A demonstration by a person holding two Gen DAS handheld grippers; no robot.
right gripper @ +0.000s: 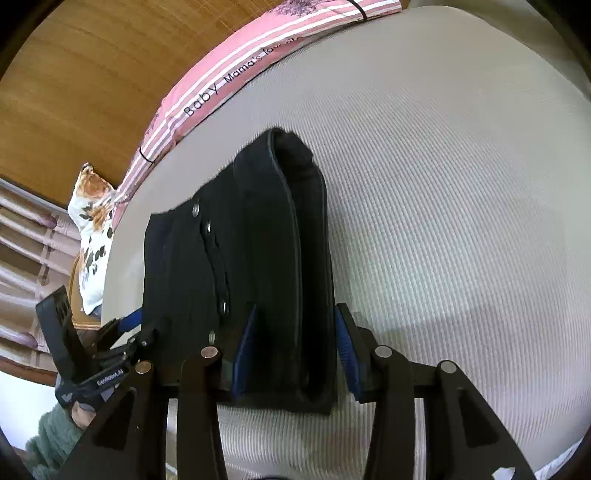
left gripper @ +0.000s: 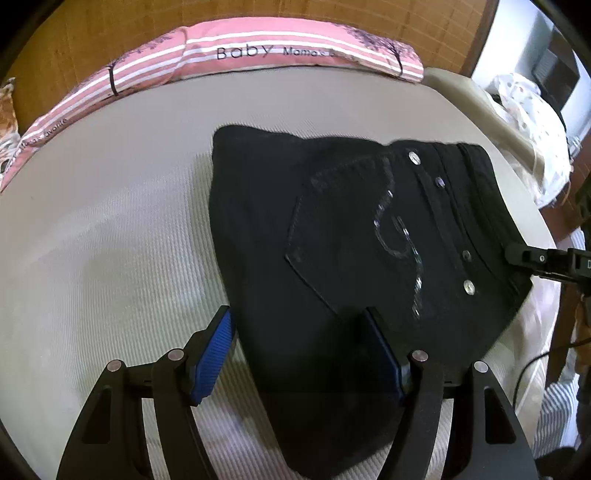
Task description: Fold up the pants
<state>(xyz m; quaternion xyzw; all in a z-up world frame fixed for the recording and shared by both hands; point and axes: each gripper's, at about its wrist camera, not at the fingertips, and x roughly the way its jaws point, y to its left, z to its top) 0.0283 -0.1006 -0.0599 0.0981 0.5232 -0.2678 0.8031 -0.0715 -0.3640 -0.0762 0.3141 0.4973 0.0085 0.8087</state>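
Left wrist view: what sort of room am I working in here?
Most likely a bedroom: the black pants lie on a ribbed mattress, with a pink striped pillow against a wooden headboard.

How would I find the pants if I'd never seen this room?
Look at the big pale bed with the pink striped pillow along its far edge. The pants are the folded black bundle lying on it, the only dark thing there, with shiny round studs.
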